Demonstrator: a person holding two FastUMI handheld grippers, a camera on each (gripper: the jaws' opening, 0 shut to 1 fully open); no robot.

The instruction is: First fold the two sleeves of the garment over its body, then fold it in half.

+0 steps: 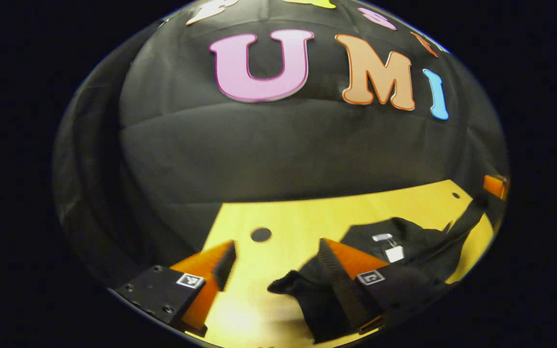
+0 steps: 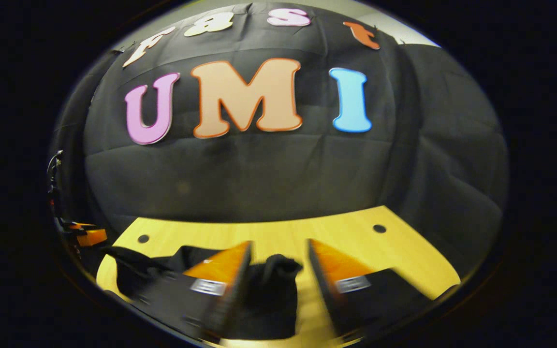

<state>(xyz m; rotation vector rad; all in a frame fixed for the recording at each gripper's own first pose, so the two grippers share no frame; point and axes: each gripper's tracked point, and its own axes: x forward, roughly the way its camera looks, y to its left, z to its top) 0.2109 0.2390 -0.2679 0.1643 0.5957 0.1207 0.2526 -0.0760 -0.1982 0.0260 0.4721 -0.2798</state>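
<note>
Garment (image 1: pixel 404 251) collar toward the wall

In the left gripper view, the left gripper (image 1: pixel 274 261) at the bottom of the frame has two wedge-shaped fingers on black blocks. Each block has small screws and a square black-and-white marker. In the right gripper view, the right gripper (image 2: pixel 278 263) looks similar but blurred, with pale labels.
</note>
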